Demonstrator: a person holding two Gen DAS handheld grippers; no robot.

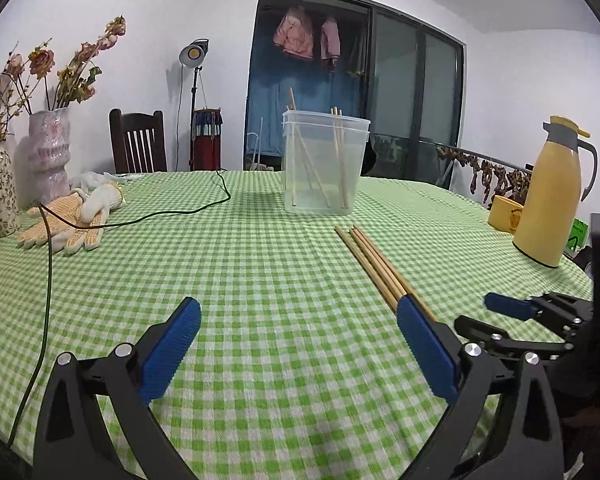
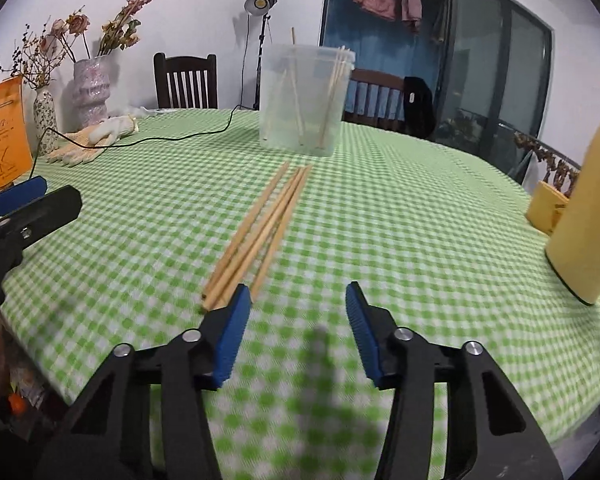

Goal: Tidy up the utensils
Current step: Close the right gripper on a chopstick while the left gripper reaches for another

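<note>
the loose chopsticks [image 2: 260, 236] lie flat on the green checked cloth of the desk [image 2: 400, 208], a small bundle side by side, their far ends pointing toward the clear plastic container [image 2: 306, 100] and their near ends just in front of the right claw [image 2: 298, 304]. in the right wrist view one stick lies slightly apart from the others on the right of the bundle. the container stands upright farther back on the desk, apart from the bundle, and holds several more chopsticks [image 1: 338, 160] leaning against its walls, tips poking above the rim.

the right claw hovers low over the cloth with its blue pads spread apart and nothing between them; its left pad [image 2: 232, 332] sits just beside the near ends of the bundle, and whether it touches them cannot be told. the left claw [image 1: 300, 320] is also spread wide and holds nothing; from its view the bundle runs to just behind its right pad [image 1: 424, 340], with the right claw seen low at the right edge.

off to the left of the desk lie a pair of work gloves [image 1: 66, 220] with a dark cable [image 1: 148, 214] trailing across them, beside a pink vase [image 1: 48, 152] of dried flowers and a smaller patterned vase [image 1: 2, 192]. a yellow thermos jug [image 1: 552, 196] stands at the right with a yellow cup [image 1: 506, 214] just behind it.
</note>
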